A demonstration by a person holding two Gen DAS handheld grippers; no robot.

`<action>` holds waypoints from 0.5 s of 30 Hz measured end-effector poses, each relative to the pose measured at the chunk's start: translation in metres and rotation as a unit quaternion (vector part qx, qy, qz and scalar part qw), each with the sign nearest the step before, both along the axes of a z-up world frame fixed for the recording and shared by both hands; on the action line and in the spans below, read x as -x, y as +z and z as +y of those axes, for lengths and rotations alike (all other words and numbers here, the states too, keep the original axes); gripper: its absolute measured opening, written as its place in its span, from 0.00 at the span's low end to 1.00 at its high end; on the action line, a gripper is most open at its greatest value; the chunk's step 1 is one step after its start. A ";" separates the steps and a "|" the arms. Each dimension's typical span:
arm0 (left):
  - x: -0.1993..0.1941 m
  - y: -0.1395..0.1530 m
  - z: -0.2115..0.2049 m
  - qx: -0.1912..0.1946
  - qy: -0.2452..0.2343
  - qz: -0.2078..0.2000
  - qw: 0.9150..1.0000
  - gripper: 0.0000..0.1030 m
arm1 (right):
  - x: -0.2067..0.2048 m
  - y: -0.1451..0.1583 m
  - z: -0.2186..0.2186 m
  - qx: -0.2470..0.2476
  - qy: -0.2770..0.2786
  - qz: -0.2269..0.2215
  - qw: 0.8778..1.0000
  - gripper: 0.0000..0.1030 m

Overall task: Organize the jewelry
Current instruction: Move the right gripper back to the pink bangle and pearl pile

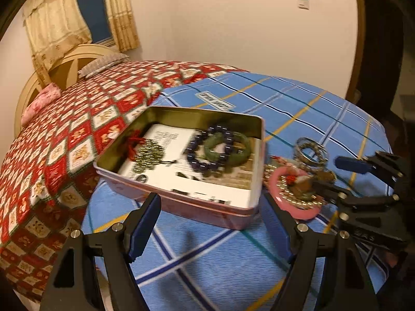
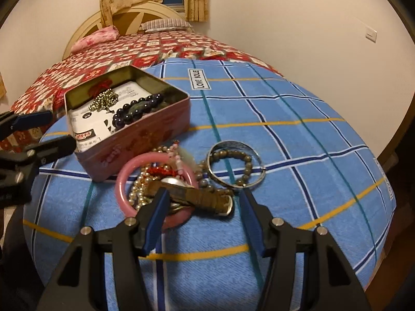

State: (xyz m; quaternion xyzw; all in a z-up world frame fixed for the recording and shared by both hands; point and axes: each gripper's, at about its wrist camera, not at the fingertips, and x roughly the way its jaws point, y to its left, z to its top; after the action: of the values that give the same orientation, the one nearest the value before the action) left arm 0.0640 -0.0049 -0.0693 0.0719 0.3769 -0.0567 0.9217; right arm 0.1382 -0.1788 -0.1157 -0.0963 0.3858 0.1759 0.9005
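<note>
Your right hand-held gripper (image 2: 202,204) stands half open and empty, just short of the watch (image 2: 205,199) and pink bangle (image 2: 155,160). Your left hand-held gripper (image 1: 212,207) gapes wide, empty, before the tin (image 1: 181,207) holding bracelets (image 1: 207,150) on the bed (image 2: 285,129).

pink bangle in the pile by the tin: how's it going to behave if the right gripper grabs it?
The pink bangle looks like a rigid, glossy hoop, so probably stiff but slippery between the pads. A pearl strand and a watch lie across it, so lifting will likely drag or spill them. Freed and tipped on edge, it may roll. The right gripper stands open over the pile.
</note>
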 end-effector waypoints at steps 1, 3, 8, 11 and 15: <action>0.000 -0.001 -0.003 -0.001 -0.004 0.001 1.000 0.75 | -0.001 0.000 0.000 -0.003 -0.001 0.001 1.000 0.57; 0.001 -0.003 -0.005 -0.002 -0.007 0.004 1.000 0.75 | -0.005 0.000 -0.001 -0.013 0.001 0.010 1.000 0.57; 0.003 -0.005 -0.007 0.005 -0.009 0.007 1.000 0.75 | 0.000 -0.004 0.003 -0.003 0.029 0.023 0.999 0.54; 0.007 -0.005 -0.014 0.005 -0.019 0.004 1.000 0.75 | 0.002 -0.002 -0.004 -0.013 0.037 0.036 0.999 0.26; 0.009 -0.009 -0.027 0.001 -0.037 0.008 0.999 0.74 | 0.005 -0.003 -0.005 -0.008 0.047 0.032 0.998 0.24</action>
State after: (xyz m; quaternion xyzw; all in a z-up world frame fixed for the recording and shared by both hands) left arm 0.0545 -0.0317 -0.0779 0.0839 0.3810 -0.0913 0.9162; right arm 0.1336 -0.1834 -0.1182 -0.1018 0.4080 0.2239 0.8792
